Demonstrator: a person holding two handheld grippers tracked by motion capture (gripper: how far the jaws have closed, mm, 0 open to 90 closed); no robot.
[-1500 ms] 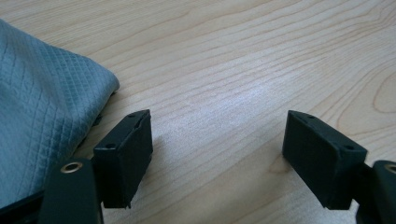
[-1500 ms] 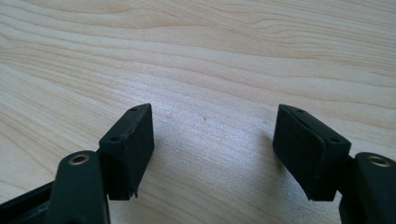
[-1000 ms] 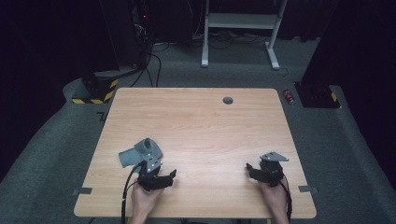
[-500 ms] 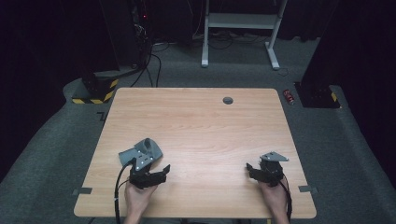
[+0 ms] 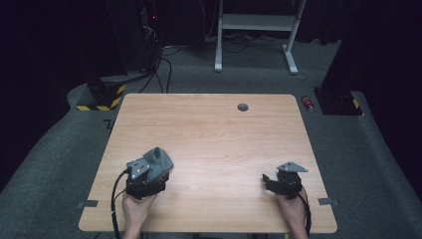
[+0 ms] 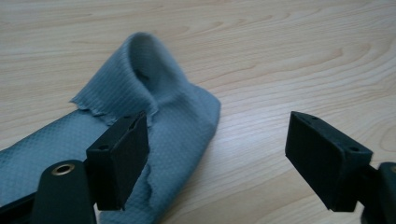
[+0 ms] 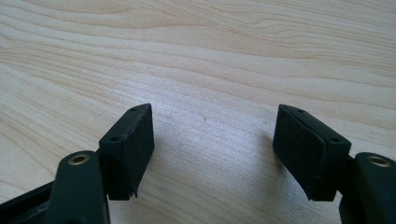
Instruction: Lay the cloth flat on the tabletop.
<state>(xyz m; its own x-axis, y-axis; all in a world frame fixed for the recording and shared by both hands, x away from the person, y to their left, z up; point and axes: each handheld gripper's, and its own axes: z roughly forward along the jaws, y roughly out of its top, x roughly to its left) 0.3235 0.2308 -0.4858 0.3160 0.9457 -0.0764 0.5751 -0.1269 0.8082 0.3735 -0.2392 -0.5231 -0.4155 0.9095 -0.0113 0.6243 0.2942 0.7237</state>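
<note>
One wooden desk (image 5: pixel 209 129) on grey carpet, dark room; one grey cloth (image 6: pixel 154 112); left gripper (image 6: pixel 219 154) and right gripper (image 7: pixel 215 149) both gape open.

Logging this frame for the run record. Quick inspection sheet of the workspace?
Surface: light wood table, bare except for a cloth and a small dark round spot near the far edge.
Job's things: grey cloth, crumpled with one fold standing up, lying by the left gripper.
Clutter: nothing seen on the table.
Grippers: left gripper open, cloth beside one jaw, not clamped; right gripper open over bare wood.
Cables: one cable trails off the near edge from the left gripper.
Surroundings: grey carpet, white stand, black-and-yellow striped base, red item on the floor.
</note>
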